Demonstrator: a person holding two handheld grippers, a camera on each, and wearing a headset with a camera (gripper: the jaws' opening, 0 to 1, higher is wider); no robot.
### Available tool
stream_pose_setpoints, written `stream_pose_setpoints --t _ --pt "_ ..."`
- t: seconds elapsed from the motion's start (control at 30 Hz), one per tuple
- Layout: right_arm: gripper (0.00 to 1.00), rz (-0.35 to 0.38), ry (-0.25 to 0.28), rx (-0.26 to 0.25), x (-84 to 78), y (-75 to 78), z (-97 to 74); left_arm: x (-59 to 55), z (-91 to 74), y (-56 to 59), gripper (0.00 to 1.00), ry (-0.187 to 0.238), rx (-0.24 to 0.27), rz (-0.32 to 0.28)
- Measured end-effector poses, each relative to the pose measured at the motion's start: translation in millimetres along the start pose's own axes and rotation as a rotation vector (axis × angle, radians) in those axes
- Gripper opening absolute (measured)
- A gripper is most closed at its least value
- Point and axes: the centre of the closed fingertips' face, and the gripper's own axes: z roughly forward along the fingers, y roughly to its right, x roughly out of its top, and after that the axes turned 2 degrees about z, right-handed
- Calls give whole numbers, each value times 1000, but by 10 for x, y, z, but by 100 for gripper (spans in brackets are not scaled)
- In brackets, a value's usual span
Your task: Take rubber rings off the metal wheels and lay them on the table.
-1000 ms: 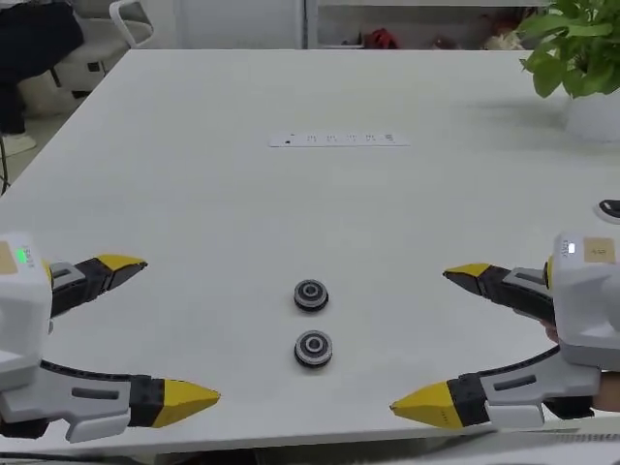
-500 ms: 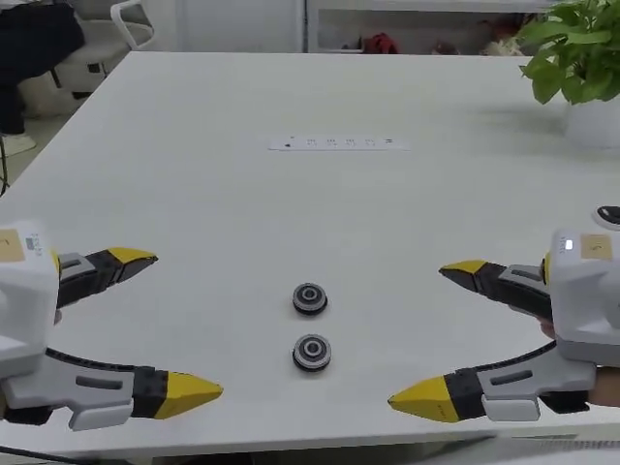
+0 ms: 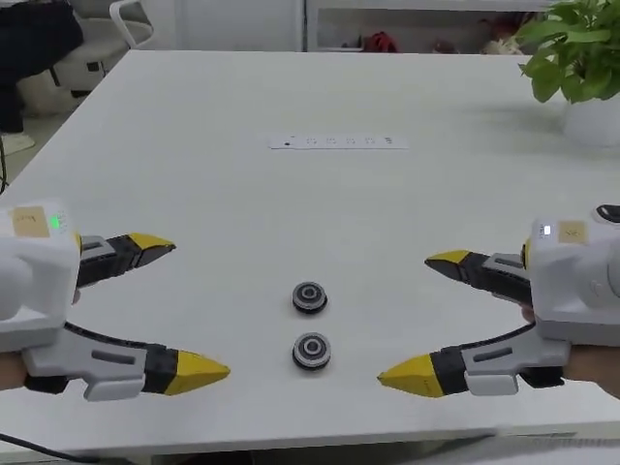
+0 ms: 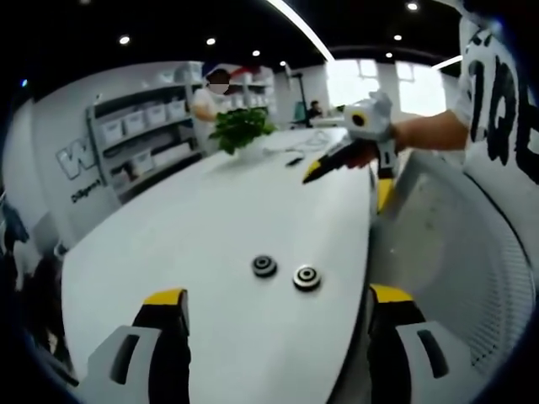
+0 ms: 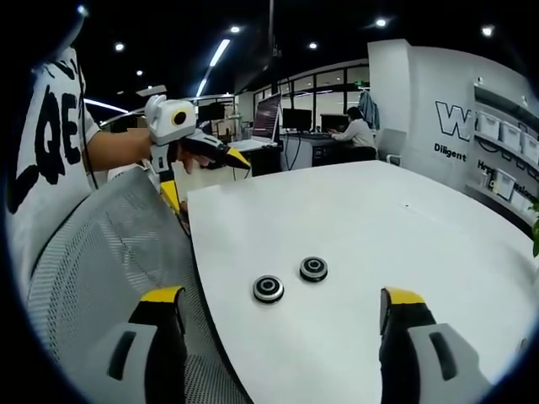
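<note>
Metal wheels (image 3: 309, 297) lie flat on the white table (image 3: 291, 213) in the head view, two of them, dark around the rim with a pale hub: the far wheel (image 3: 309, 297) and, just beside it toward the table's front edge, the near wheel (image 3: 312, 351), a small gap between them. The left gripper (image 3: 197, 307) hovers to their left and the right gripper (image 3: 405, 319) to their right, each with its yellow-tipped jaws spread wide, holding nothing and apart from both wheels. Farther back a flush socket strip (image 3: 337, 141) sits in the tabletop, and a potted plant (image 3: 572, 48) stands at the far right corner. In the left gripper view the left gripper (image 4: 276, 295) has its jaws parted, and the two wheels sit side by side on the table beyond them, the far wheel (image 4: 264, 266) on the left and the near wheel (image 4: 306, 278) on the right. The right gripper (image 4: 347, 183) is held across the table, jaws apart, with a mesh chair back (image 4: 455, 252) off the table's edge. In the right gripper view the right gripper (image 5: 281, 295) is likewise wide open, with the near wheel (image 5: 269, 289) and the far wheel (image 5: 313, 268) ahead of it. The left gripper (image 5: 205, 178) hangs open opposite.
</note>
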Motion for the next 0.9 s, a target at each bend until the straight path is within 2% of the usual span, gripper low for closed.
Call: stream_pose_setpoints --t 0.3,0.6,0.9 --pt "89 -2 0 3 -34 95 71 68 110 -93 84 15 -20 7" --pt "83 0 -4 36 -42 144 169 32 239 -110 78 3 -64 21" --pt "75 -25 -47 74 -127 142 334 32 380 -126 73 -2 -99 16"
